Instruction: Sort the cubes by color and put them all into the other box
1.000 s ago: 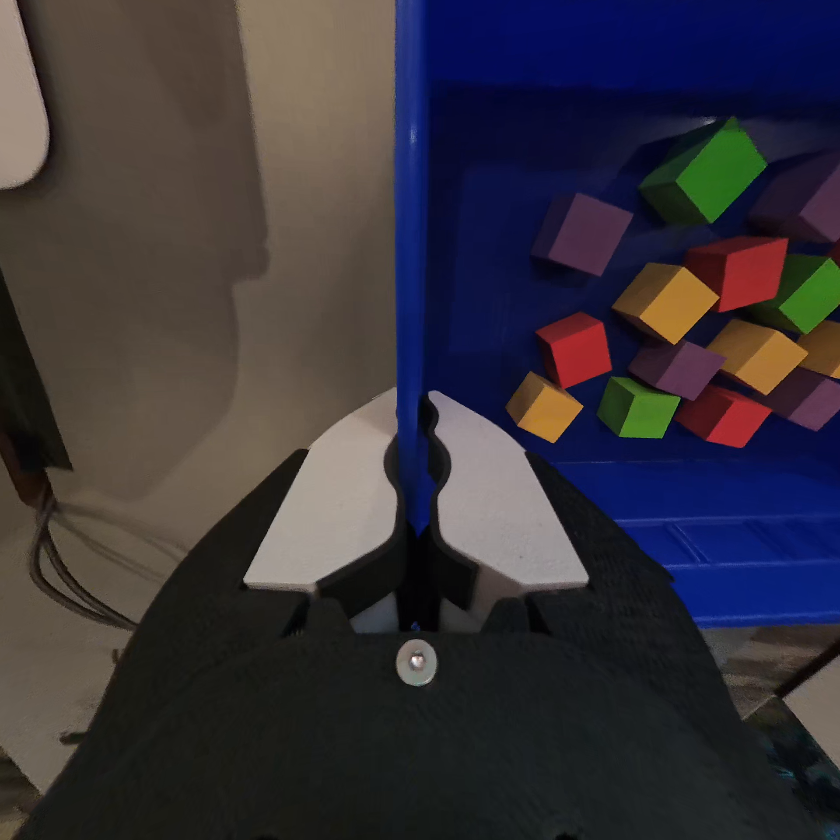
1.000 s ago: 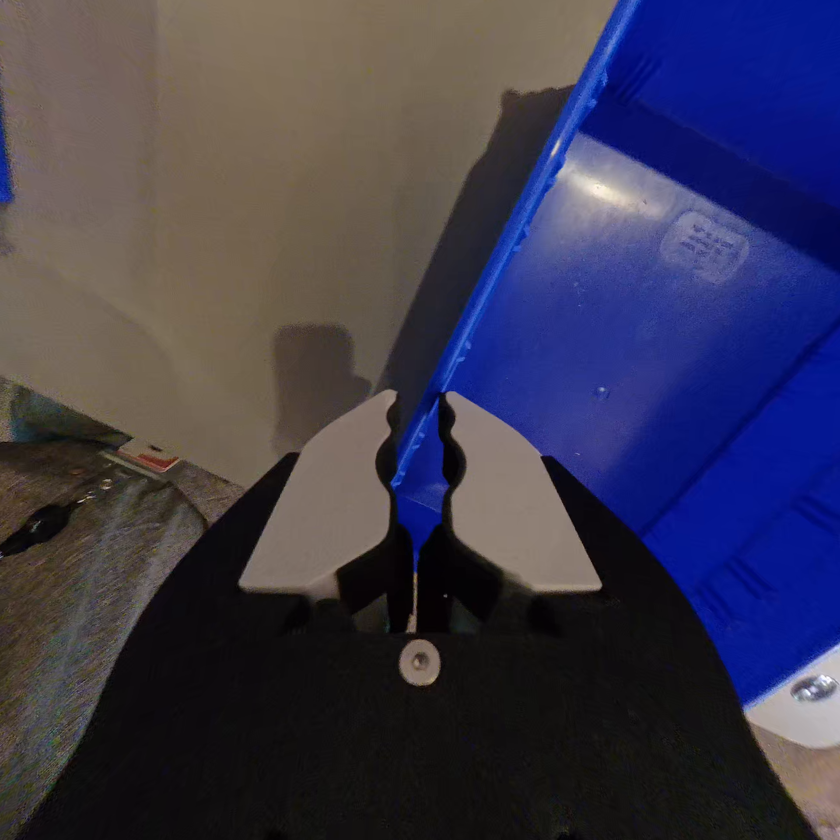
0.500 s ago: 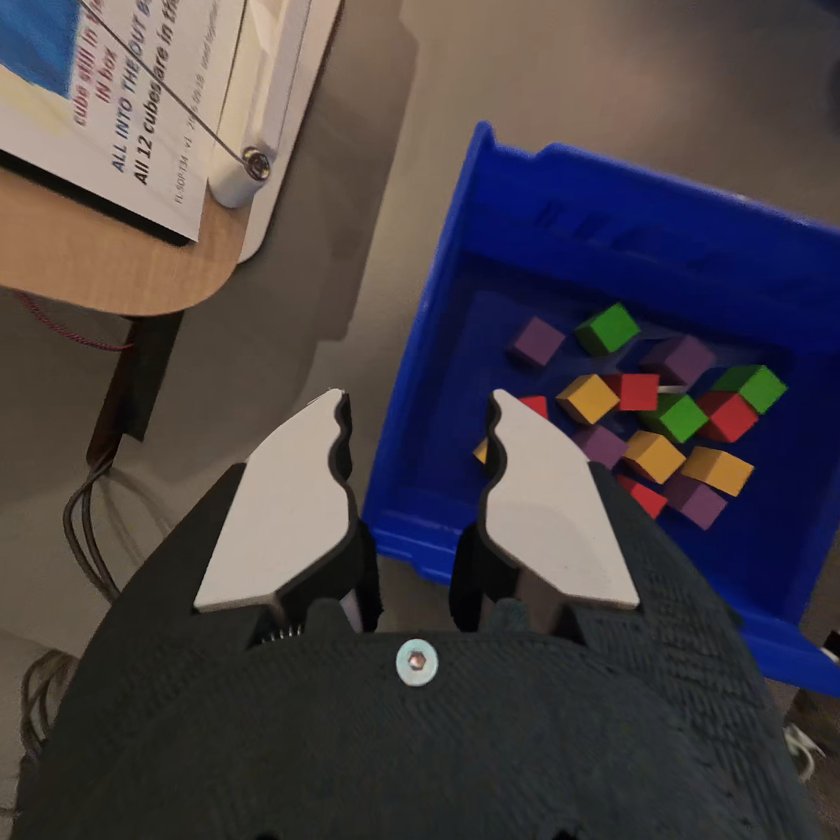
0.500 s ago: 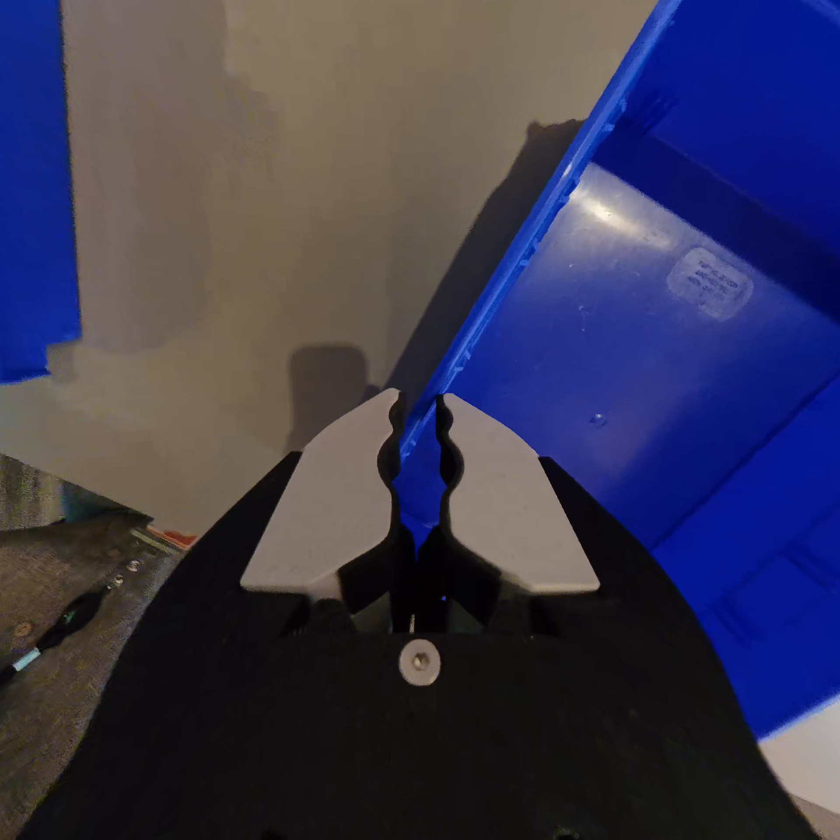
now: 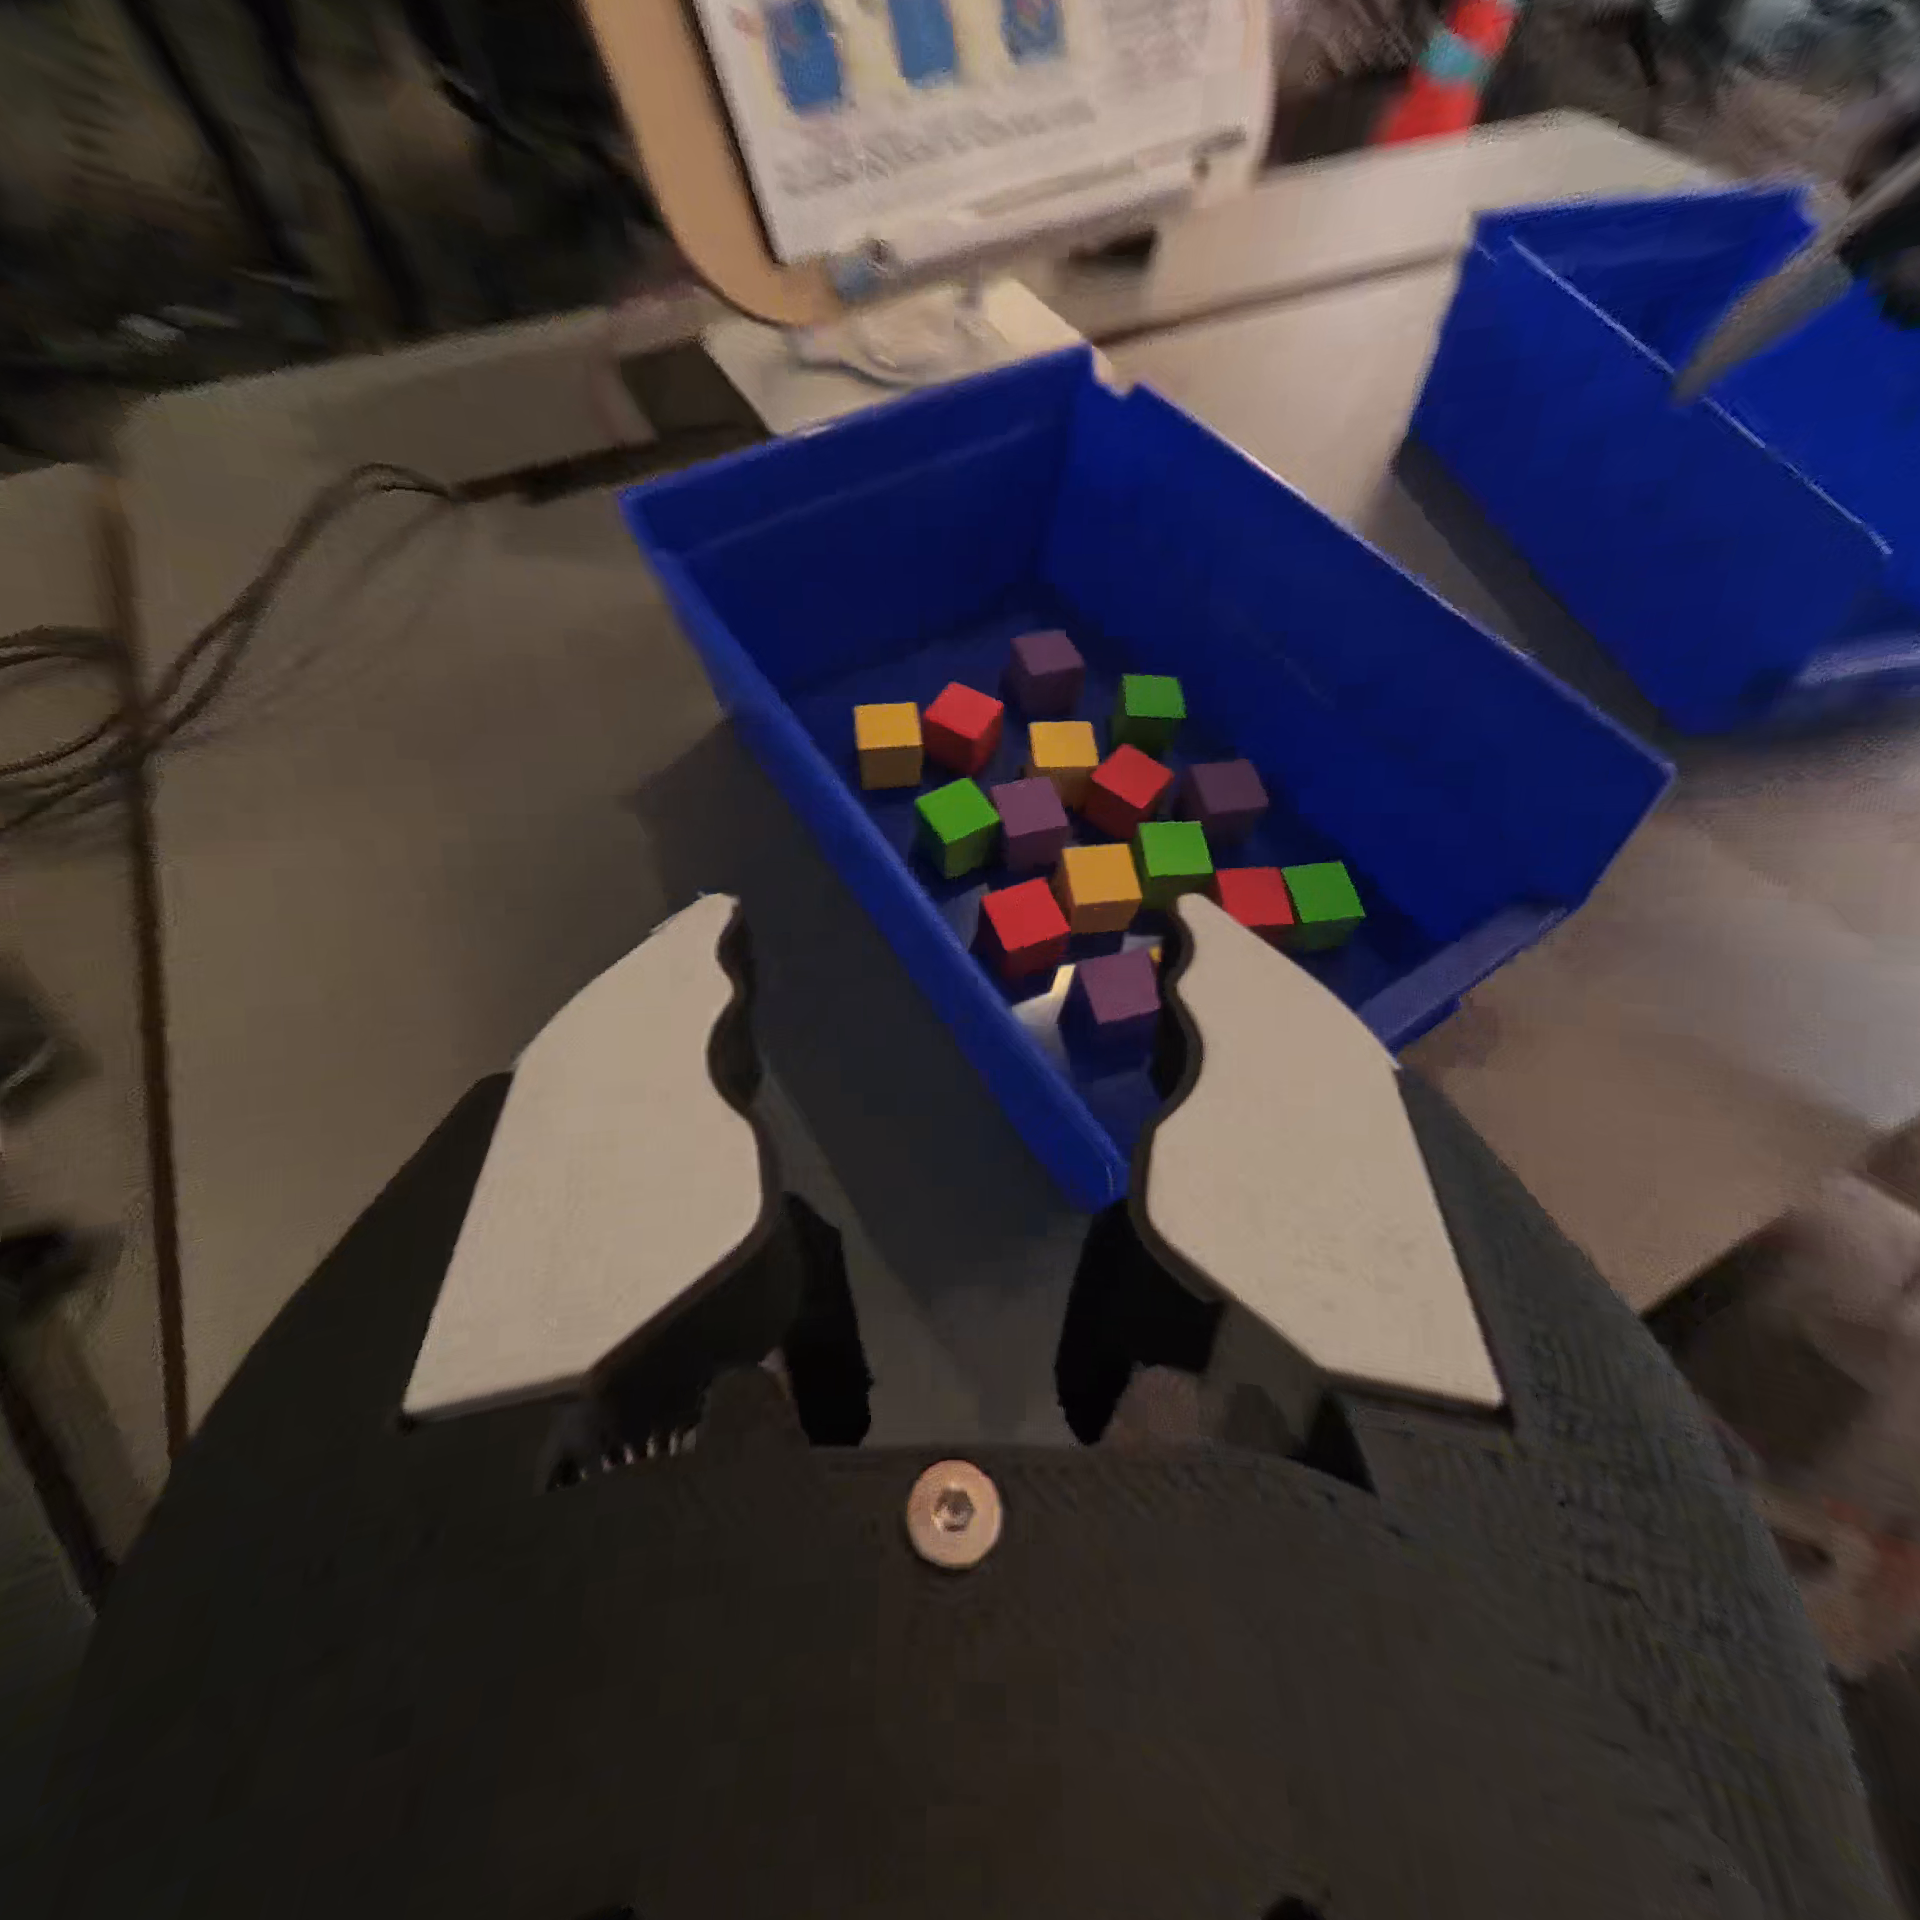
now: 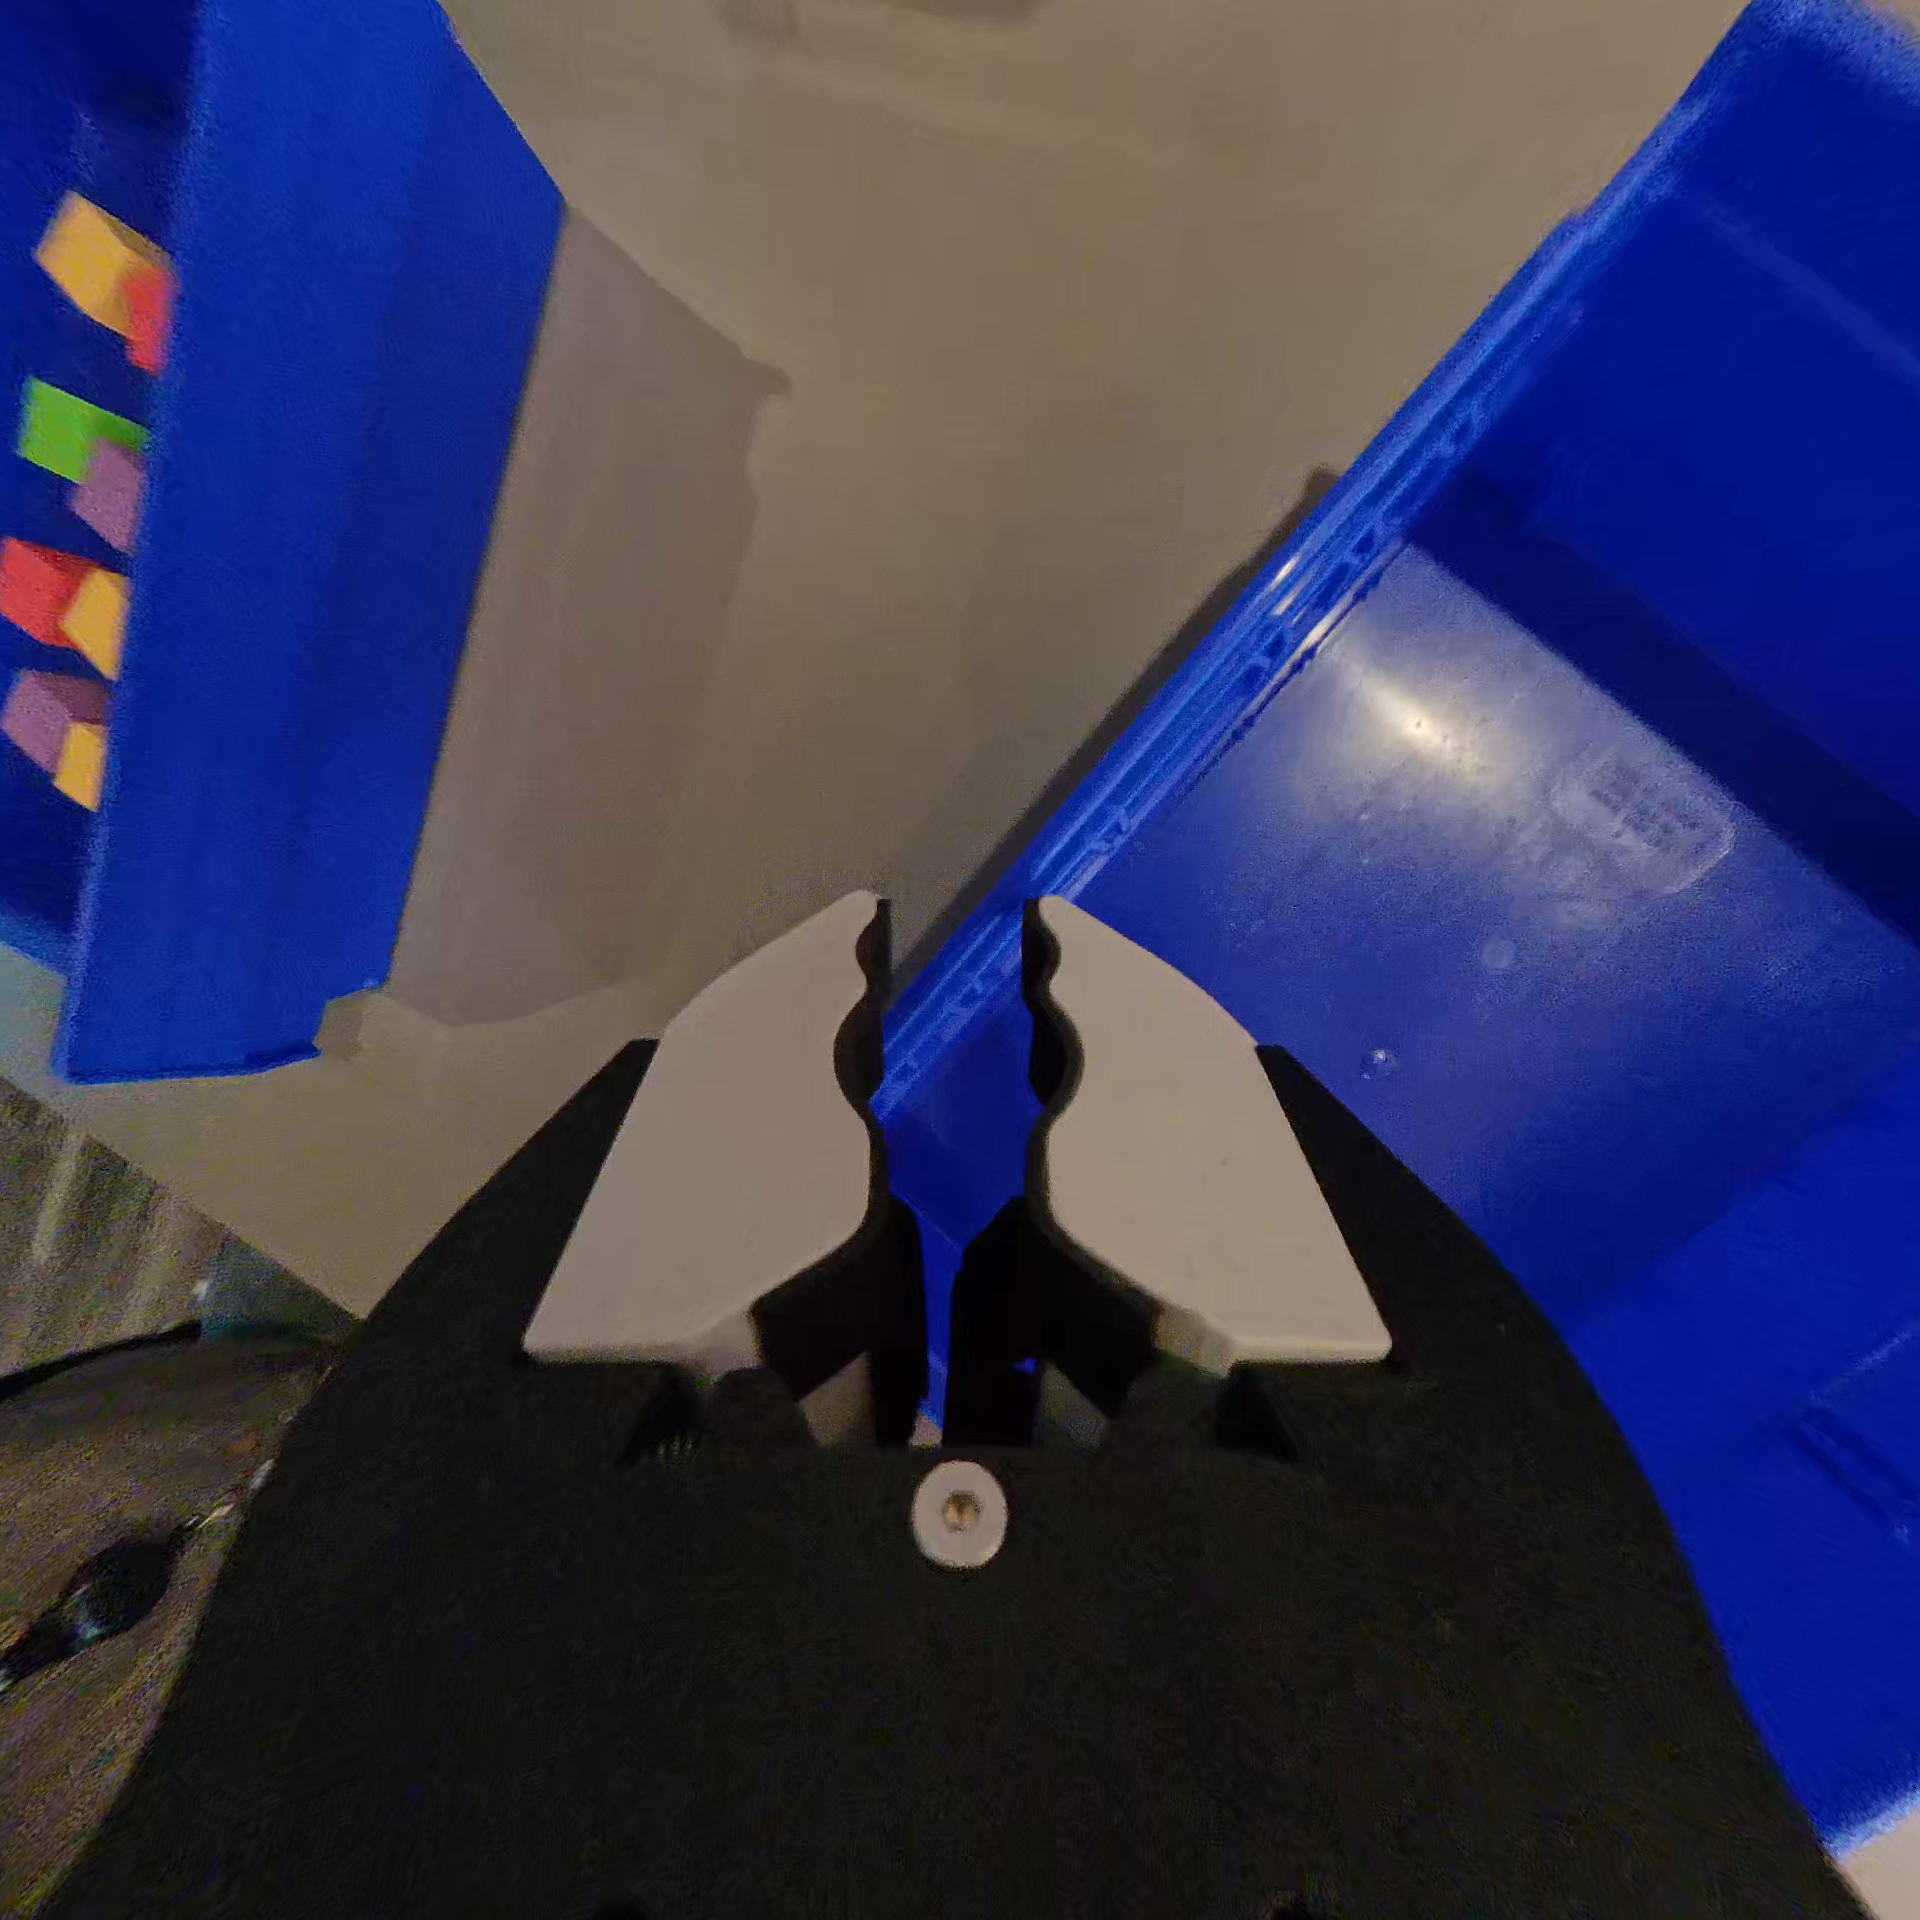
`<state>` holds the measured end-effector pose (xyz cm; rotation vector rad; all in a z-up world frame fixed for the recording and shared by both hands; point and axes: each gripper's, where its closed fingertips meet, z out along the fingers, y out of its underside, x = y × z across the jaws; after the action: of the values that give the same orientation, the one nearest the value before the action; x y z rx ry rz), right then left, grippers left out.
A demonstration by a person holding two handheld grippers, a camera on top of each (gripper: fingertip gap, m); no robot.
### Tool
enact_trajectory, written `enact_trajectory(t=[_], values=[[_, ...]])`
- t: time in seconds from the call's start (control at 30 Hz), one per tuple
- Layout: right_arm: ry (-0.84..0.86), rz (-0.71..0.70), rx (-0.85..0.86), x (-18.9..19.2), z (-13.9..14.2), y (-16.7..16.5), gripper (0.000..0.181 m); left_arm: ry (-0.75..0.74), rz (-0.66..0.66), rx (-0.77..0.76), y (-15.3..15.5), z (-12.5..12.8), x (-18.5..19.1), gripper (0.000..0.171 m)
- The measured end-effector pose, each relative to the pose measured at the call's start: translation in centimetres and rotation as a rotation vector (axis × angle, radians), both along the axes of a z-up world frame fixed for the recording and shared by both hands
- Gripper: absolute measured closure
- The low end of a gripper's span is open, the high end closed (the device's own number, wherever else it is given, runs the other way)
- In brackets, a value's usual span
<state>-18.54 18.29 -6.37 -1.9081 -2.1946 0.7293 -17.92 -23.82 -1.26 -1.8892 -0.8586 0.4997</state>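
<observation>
A blue bin (image 5: 1299, 665) with several red, yellow, green and purple cubes stands on the beige table (image 5: 364, 831). My left gripper (image 5: 956, 914) is open and empty, above the bin's near corner and clear of it. A purple cube (image 5: 1117, 987) lies nearest its right finger. A second blue bin (image 6: 1455, 935) is empty. My right gripper (image 6: 953, 904) is shut on this bin's rim, which runs between the jaws. That bin also shows at the far right of the left wrist view (image 5: 1621, 520). The cube bin shows at the left of the right wrist view (image 6: 312, 520).
A stand with a printed sheet (image 5: 987, 114) rises behind the cube bin. Dark cables (image 5: 156, 675) trail over the table's left side. Bare table lies between the two bins (image 6: 831, 468). Grey fabric (image 6: 83, 1247) lies beyond the table edge.
My left gripper let go of the cube bin's rim, opened wide, and drew back and up. My right gripper stays on the empty bin's rim; the cube bin has come into its view.
</observation>
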Motion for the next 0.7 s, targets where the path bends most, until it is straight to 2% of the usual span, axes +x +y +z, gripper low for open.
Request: enact_trajectory(t=[0.13,0.27,0.37,0.43,0.5,0.57,0.7], values=[[0.302,0.012,-0.039,1.1,4.4,-1.0,0.162,0.110,0.201,0.114,-1.2,-2.3,4.1,0.087],[0.581,0.014,-0.128,3.5,9.1,-2.8,0.166,0.074,0.315,0.145,-0.9,-6.3,3.6,0.086],[0.750,0.021,-0.088,5.8,11.1,-3.7,0.167,0.101,0.359,0.135,-0.5,-6.8,2.5,0.089],[0.849,0.033,-0.042,7.5,11.7,-4.4,0.166,0.087,0.348,0.126,0.2,-7.4,2.1,0.106],[0.935,0.037,0.044,9.0,11.8,-4.8,0.162,0.068,0.315,0.129,1.0,-7.9,2.0,0.141],[0.987,0.050,0.141,10.5,11.5,-5.0,0.162,0.063,0.284,0.154,1.5,-7.9,1.9,0.161],[0.992,0.051,0.183,13.3,10.1,-5.0,0.162,0.053,0.302,0.130,1.0,-7.9,0.9,0.166]])
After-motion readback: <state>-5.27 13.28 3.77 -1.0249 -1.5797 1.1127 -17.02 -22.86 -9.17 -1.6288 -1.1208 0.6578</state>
